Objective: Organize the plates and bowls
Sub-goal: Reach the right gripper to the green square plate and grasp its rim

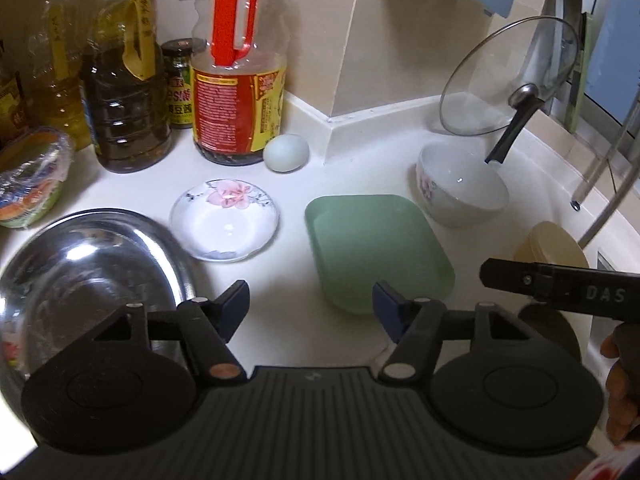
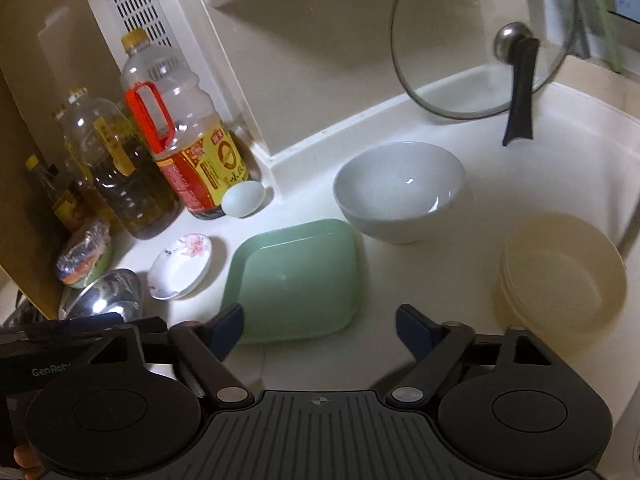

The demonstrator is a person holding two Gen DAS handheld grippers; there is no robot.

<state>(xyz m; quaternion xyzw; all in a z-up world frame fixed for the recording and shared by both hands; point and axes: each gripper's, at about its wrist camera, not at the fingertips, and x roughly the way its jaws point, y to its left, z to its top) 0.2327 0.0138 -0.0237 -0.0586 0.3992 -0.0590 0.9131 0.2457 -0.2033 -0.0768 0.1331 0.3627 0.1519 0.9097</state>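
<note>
On the white counter (image 1: 288,312) lie a green square plate (image 1: 380,248) (image 2: 296,280), a small white saucer with a pink flower (image 1: 224,220) (image 2: 180,266), a white bowl (image 1: 460,188) (image 2: 400,192), a steel bowl (image 1: 88,276) (image 2: 104,296) and a stack of cream plates (image 1: 554,246) (image 2: 560,280). My left gripper (image 1: 310,304) is open and empty, above the counter between the steel bowl and the green plate. My right gripper (image 2: 320,324) is open and empty, just in front of the green plate; its body shows in the left wrist view (image 1: 560,284).
Oil bottles (image 1: 124,92) (image 2: 132,184), a red-handled sauce bottle (image 1: 236,92) (image 2: 188,152), a jar (image 1: 182,84) and a pale egg (image 1: 286,152) (image 2: 243,199) stand at the back left. A wrapped bowl (image 1: 30,184) sits far left. A glass lid (image 1: 508,80) (image 2: 484,48) leans on the back wall.
</note>
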